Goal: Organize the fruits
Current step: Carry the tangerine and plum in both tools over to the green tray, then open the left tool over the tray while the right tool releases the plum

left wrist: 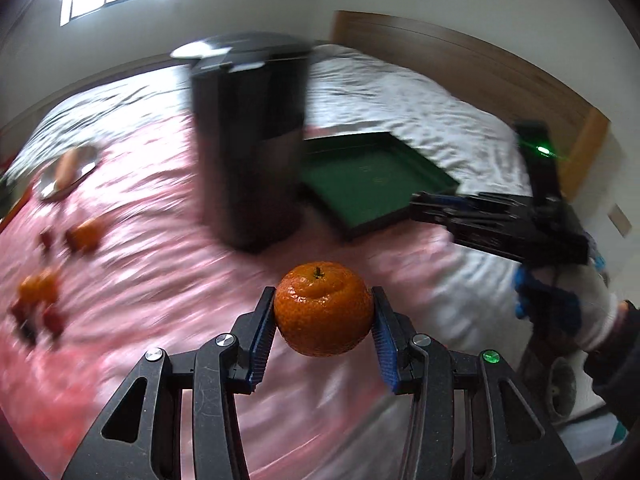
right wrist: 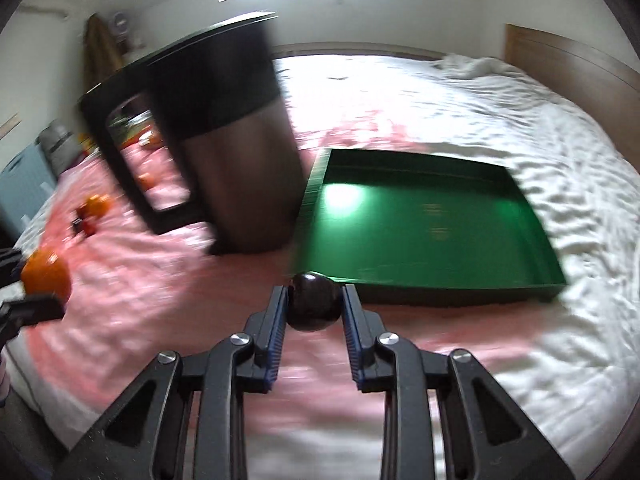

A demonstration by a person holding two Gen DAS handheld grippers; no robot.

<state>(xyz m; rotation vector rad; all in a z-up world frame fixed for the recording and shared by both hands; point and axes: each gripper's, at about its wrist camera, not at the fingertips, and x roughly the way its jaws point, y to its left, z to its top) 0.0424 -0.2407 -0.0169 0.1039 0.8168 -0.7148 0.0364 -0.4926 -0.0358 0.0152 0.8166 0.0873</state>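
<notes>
Gripping a mandarin (left wrist: 323,308) (stem up), left gripper (left wrist: 323,320)

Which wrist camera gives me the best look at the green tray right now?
The right wrist view: the green tray lies wide open there, its bare floor and all its walls visible. In the left wrist view the tray looks smaller, partly hidden behind the dark pitcher.

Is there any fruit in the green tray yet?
Empty. The green tray shows only bare floor in both views; the orange and dark fruit sit between gripper fingers.
</notes>
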